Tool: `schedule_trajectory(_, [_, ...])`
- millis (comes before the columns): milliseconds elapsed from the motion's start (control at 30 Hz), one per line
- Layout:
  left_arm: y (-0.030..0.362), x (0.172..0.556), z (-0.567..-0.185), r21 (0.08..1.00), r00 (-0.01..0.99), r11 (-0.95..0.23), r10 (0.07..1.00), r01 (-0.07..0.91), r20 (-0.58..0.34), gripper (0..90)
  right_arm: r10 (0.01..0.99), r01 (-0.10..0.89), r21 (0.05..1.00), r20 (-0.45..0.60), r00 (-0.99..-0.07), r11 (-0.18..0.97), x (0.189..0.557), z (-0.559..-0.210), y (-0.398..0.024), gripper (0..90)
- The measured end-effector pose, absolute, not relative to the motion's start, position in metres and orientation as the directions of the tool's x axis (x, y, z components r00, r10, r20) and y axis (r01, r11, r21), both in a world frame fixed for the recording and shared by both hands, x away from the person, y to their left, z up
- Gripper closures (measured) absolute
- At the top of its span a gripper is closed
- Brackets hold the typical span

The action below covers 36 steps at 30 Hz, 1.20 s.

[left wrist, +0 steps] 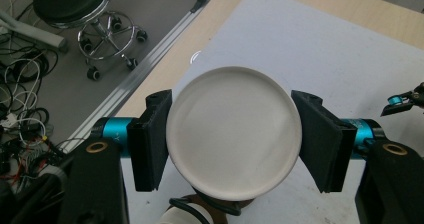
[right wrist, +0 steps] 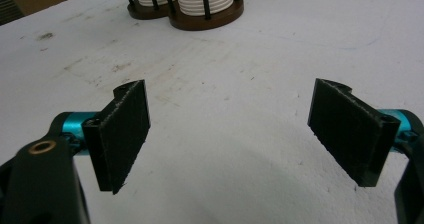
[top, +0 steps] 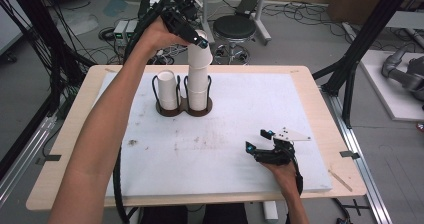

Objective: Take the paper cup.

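A dark two-ring cup holder (top: 184,109) stands at the back of the white board (top: 225,134). Its left ring holds a short stack of white cups (top: 167,90); its right ring holds a taller stack (top: 198,89). My left gripper (top: 200,40) is shut on the top white cup (top: 201,55) of the taller stack, slightly raised and tilted. In the left gripper view both pads press the rim of that cup (left wrist: 234,131), seen from above. My right gripper (top: 258,139) rests at the front right, open, with nothing between its jaws (right wrist: 230,134). The holder (right wrist: 205,19) lies far ahead of it.
The board lies on a wooden table (top: 65,149). A black stool (top: 235,28) and cables stand on the floor behind the table. Black frame posts (top: 350,79) rise at the right. The other gripper's tip (left wrist: 405,100) shows at the right edge of the left gripper view.
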<state>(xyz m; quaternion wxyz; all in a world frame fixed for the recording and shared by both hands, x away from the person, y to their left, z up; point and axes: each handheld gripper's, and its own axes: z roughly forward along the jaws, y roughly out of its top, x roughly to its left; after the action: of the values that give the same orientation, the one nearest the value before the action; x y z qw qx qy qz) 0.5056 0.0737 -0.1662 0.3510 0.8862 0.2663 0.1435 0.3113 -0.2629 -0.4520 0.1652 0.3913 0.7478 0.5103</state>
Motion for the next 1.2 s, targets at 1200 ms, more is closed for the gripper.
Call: schedule_trajectory(1200, [0.148,0.404,-0.154,0.889,0.896,-0.414,0.443,0.197,0.008,36.1,0.748,0.424,0.886,0.150,-0.646,0.188,0.313,-0.452,-0.262,17.5])
